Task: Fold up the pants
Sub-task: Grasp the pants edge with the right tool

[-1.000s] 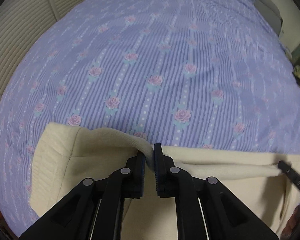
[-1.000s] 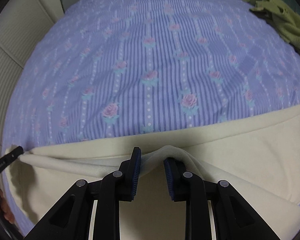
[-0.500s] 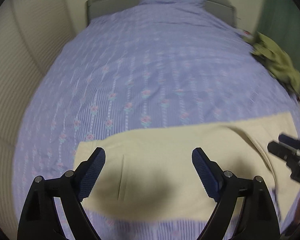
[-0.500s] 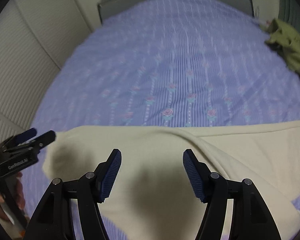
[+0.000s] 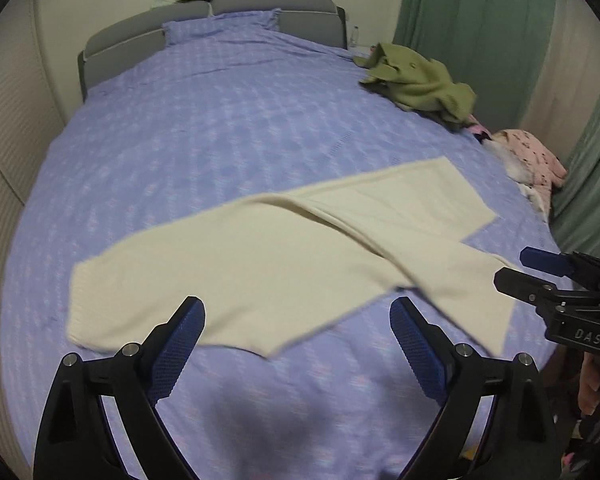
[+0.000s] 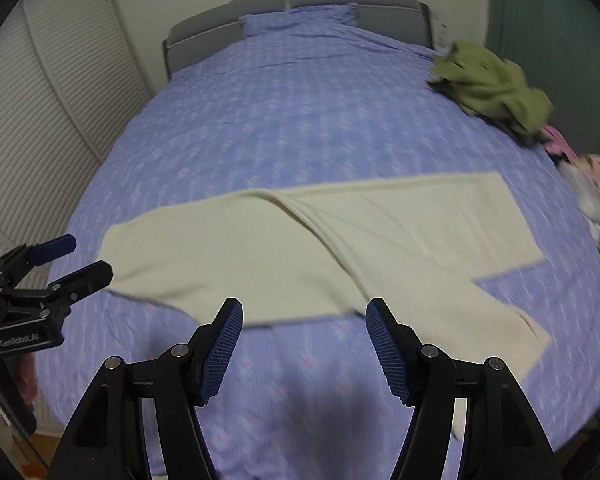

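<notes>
both our grippers have let go of the cream fold they pinched a second ago and have risen away from it. cream pants [image 5: 284, 264] lie flat across the near half of the bed [image 5: 220, 128], waist end toward its left edge, one leg folded over at an angle so the two legs fan apart toward the right edge. our left gripper [image 5: 296, 344] hangs above the near edge, its jaws wide and opening, nothing between them. our right gripper [image 6: 304, 346] is parted too, empty. green clothing [image 5: 420, 80] sits at the far right corner, pink clothing [image 5: 528, 160] on the right edge.
</notes>
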### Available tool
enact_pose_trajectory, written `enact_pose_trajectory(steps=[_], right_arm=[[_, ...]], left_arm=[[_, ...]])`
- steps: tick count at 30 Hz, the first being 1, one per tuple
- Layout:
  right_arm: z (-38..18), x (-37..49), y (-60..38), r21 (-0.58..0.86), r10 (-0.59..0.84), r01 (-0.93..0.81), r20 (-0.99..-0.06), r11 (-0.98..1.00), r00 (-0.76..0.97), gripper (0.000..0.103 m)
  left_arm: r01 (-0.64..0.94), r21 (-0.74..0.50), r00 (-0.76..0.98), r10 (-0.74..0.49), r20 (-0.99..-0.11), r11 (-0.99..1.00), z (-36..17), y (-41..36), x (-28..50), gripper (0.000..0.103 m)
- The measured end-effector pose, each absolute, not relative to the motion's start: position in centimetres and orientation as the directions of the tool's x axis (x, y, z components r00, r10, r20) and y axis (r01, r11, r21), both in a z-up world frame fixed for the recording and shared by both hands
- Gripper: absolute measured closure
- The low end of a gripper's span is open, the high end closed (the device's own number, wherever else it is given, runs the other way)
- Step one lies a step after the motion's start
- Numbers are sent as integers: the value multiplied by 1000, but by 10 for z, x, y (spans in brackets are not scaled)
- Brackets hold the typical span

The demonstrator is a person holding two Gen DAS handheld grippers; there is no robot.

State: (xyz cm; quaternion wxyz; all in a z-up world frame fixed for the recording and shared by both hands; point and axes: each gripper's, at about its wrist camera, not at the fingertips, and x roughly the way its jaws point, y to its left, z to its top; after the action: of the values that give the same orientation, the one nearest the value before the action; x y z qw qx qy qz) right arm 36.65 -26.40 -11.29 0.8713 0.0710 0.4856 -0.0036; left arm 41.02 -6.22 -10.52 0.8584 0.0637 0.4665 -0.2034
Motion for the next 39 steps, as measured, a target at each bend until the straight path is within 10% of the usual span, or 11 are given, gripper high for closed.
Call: enact_pose_trajectory(steps=[14, 31, 35, 39], right_arm=[[-179, 303, -405, 57, 132, -204, -917, 977, 377, 37], [-308, 275, -396, -19, 47, -366, -984, 931, 170, 38], [-343, 287, -383, -99, -52, -407, -991, 908, 126, 50], [-357, 299, -393, -91, -66, -399, -995, 913, 77, 84]], left_arm=[[103, -81, 381, -114, -918, 991, -171, -212, 309, 8], [154, 47, 204, 14, -979, 987, -254, -262, 284, 8], [147, 68, 190, 39, -981, 987, -255, -259, 295, 8], [139, 62, 184, 36, -982, 988, -255, -264, 306, 8]])
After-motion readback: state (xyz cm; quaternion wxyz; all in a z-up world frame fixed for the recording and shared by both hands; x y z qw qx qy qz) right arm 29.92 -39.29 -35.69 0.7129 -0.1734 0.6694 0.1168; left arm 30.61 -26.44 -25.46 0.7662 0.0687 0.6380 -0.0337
